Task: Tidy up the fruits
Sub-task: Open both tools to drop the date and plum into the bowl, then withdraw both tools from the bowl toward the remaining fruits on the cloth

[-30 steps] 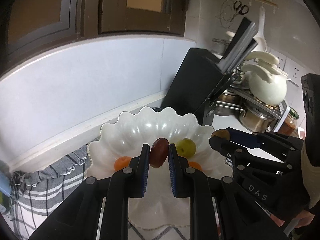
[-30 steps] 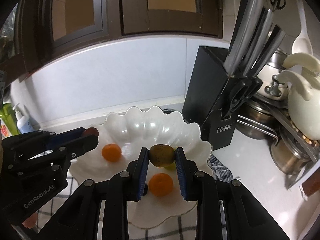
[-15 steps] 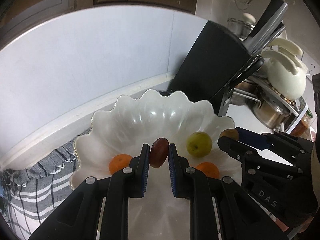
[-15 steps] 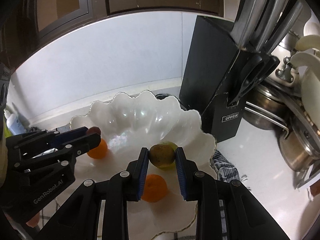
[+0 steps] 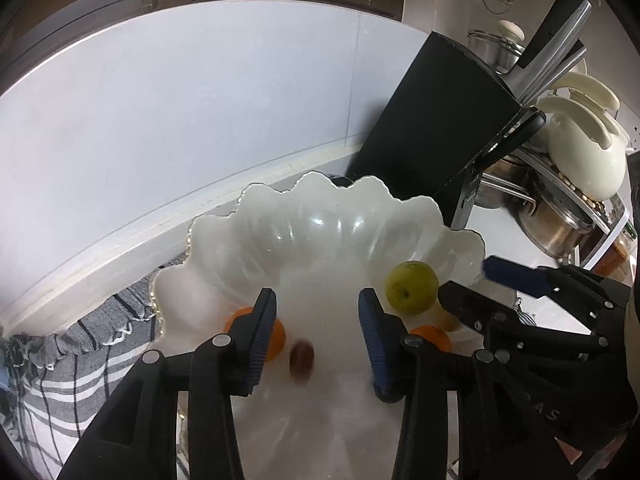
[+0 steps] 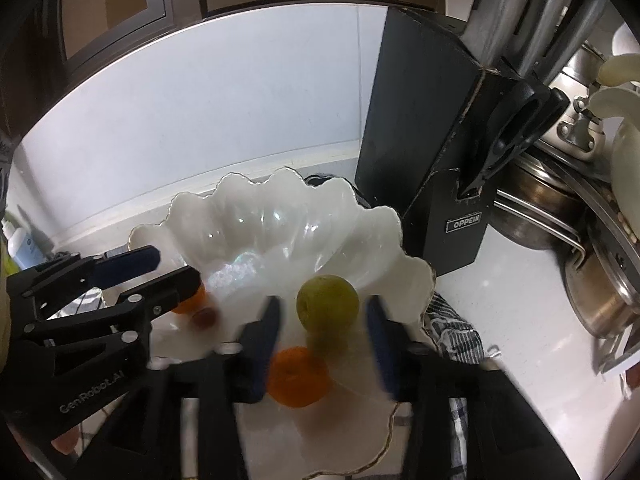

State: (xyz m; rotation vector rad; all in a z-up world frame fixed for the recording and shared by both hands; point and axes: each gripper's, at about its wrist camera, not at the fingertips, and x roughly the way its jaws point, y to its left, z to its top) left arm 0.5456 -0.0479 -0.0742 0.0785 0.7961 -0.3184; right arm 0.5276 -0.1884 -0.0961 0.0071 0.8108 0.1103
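A white scalloped bowl (image 5: 320, 208) (image 6: 280, 184) holds two oranges (image 5: 434, 336) (image 6: 298, 376) and a green round fruit (image 5: 412, 288) (image 6: 328, 304). My left gripper (image 5: 316, 312) (image 6: 176, 268) hovers over the bowl with its jaws opening and nothing between them. A dark red fruit (image 5: 302, 358) (image 6: 206, 318) lies blurred in the bowl just below it. My right gripper (image 6: 322, 316) (image 5: 466, 280) is opening too. An olive-brown fruit (image 6: 320, 346) shows as a blur beneath its jaws, free of the pads. The second orange (image 5: 276, 332) (image 6: 188, 302) is partly hidden by the left fingers.
A black knife block (image 5: 432, 120) (image 6: 432, 140) stands right behind the bowl. Steel pots (image 6: 600, 300) and a cream kettle (image 5: 580, 152) crowd the right. A striped cloth (image 5: 92, 360) (image 6: 452, 332) lies under the bowl. The pale wall runs close behind.
Both grippers came down over the bowl and opened. The red fruit left the left jaws and the olive-brown fruit left the right jaws, both dropping into the bowl.
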